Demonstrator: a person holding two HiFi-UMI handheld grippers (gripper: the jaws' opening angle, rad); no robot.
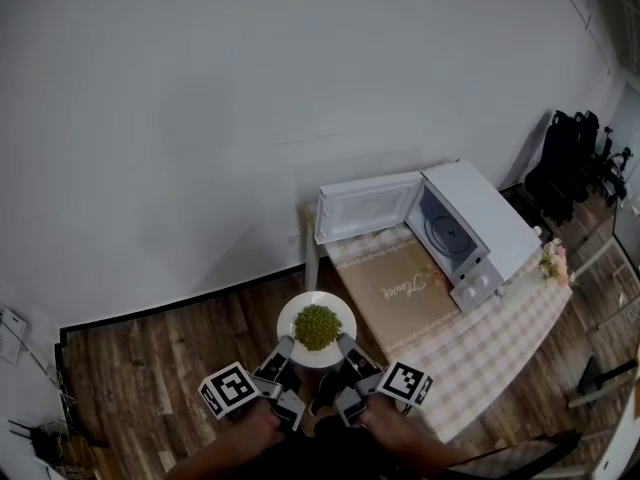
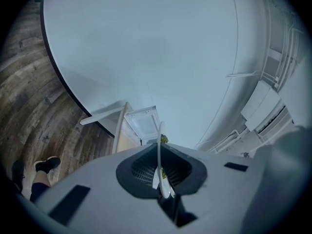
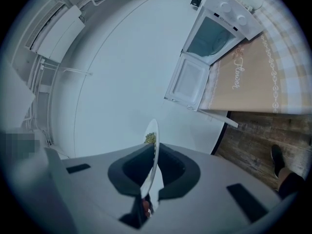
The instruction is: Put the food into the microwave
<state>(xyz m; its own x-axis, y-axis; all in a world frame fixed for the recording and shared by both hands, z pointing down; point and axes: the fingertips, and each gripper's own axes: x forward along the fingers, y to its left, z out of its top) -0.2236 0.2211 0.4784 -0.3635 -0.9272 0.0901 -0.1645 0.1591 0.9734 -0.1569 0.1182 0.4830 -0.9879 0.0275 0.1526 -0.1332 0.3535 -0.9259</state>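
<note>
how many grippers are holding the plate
2: the left gripper grips the plate at its near-left rim, the right gripper at its near-right rim. None hidden.

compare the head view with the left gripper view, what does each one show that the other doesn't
Only the head view: both grippers, left gripper and right gripper, the microwave cavity, the flowers, the checked cloth. Only the left gripper view: the person's shoe on the floor, and its jaws closed on the plate edge-on. Both: the plate with green food, the open microwave door, the wood floor.
</note>
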